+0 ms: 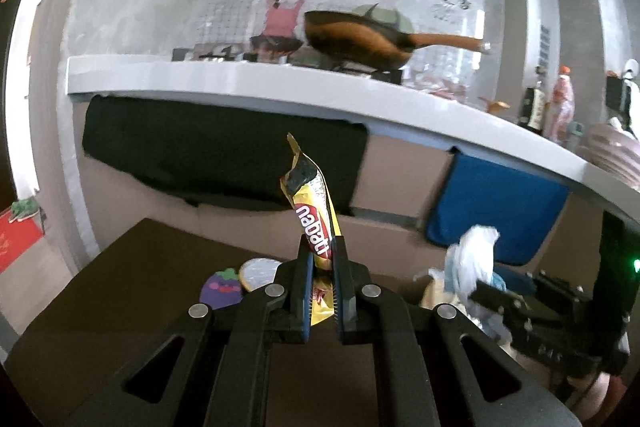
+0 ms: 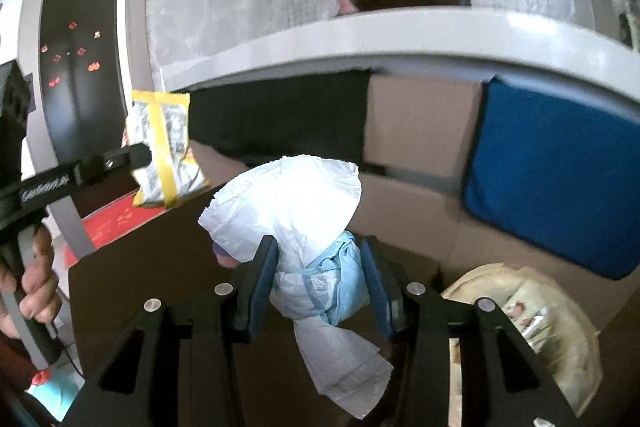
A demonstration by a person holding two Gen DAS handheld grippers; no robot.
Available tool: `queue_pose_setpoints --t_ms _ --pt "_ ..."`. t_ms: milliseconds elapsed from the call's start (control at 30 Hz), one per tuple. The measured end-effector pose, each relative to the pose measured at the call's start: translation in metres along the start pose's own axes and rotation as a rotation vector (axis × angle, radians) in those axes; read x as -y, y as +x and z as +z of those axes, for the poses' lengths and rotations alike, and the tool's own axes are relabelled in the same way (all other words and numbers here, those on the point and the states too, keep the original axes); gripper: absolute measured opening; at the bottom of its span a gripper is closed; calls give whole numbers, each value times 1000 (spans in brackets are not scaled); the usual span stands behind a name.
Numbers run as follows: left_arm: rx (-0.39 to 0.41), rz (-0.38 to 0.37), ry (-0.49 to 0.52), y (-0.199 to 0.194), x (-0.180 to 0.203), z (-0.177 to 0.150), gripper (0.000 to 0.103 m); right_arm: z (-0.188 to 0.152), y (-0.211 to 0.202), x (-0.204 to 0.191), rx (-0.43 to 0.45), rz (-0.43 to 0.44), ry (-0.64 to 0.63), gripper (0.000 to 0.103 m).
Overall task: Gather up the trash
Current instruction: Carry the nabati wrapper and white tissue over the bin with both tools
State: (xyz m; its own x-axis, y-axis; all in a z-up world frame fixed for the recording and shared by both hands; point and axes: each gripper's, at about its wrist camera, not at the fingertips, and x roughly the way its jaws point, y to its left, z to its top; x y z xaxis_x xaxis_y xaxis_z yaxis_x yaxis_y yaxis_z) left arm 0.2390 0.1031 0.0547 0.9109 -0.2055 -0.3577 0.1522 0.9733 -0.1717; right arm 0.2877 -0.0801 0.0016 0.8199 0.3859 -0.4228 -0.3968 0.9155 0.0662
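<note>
My left gripper [image 1: 323, 251] is shut on a yellow Nabati snack wrapper [image 1: 312, 207] that stands up between the fingers, held in the air above a dark table [image 1: 120, 291]. The same wrapper [image 2: 164, 147] and left gripper [image 2: 140, 155] show at the left of the right wrist view. My right gripper [image 2: 320, 263] is shut on a crumpled white and light-blue plastic bag [image 2: 304, 227], lifted over the table; the bag [image 1: 472, 259] also shows at the right of the left wrist view.
A purple eggplant-shaped coaster [image 1: 222, 287] and a round white one [image 1: 260, 271] lie on the table. A cream woven basket [image 2: 528, 323] sits at the lower right. A grey counter [image 1: 280, 83] with a wok [image 1: 360, 39] runs behind; black and blue cloths [image 2: 552, 179] hang below.
</note>
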Motion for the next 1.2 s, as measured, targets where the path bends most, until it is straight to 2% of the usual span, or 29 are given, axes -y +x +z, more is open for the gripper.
queue_pose_setpoints --t_ms 200,333,700,867,1200 --pt "36 -64 53 -21 40 -2 8 11 -47 18 79 -55 -3 40" --pt "34 -109 80 -25 71 -2 8 17 -77 36 125 -97 10 41" --pt "0 -259 148 1 164 -12 8 14 -139 91 195 -224 51 41" --pt "-39 -304 173 22 194 -19 8 6 -154 118 202 -266 84 41" --pt "-85 -310 199 56 218 -34 8 -20 -143 163 168 -276 164 41"
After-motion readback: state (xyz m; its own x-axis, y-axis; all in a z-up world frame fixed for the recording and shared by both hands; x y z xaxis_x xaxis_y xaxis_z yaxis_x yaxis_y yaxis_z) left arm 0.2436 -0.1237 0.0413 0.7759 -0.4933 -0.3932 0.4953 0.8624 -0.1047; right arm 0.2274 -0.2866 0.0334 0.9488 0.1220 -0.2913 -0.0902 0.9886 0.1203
